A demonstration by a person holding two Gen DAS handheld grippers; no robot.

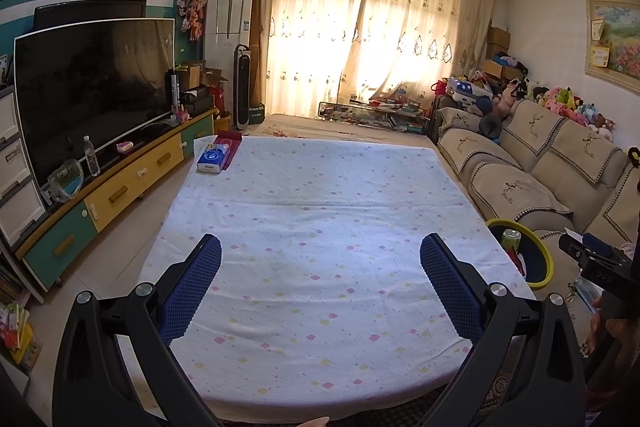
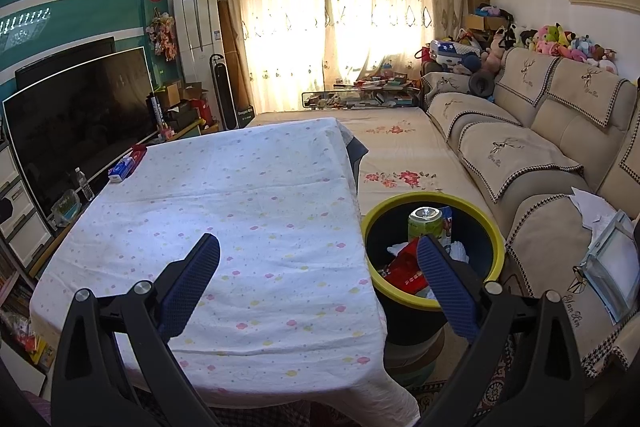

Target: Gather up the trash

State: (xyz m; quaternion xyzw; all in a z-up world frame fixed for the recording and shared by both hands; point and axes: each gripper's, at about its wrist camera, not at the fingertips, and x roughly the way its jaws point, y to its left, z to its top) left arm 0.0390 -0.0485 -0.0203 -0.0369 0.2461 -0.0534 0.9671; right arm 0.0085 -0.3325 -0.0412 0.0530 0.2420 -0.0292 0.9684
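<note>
A dark bin with a yellow rim [image 2: 496, 231] stands at the table's right side. It holds a green can [image 2: 425, 223], a red wrapper [image 2: 404, 267] and white scraps. The bin also shows in the left wrist view [image 1: 538, 247]. My left gripper [image 1: 320, 267] is open and empty above the near part of the table with the white dotted cloth [image 1: 312, 211]. My right gripper [image 2: 318, 267] is open and empty, over the table's right edge, its right finger in front of the bin. The right gripper's body [image 1: 596, 263] shows at the right of the left wrist view.
A blue tissue pack [image 1: 214, 157] on a red pouch lies at the table's far left corner. A TV cabinet with a TV [image 1: 92, 83] and a water bottle [image 1: 91, 155] runs along the left. A beige sofa [image 2: 520, 155] runs along the right, with papers [image 2: 600, 227] on its near seat.
</note>
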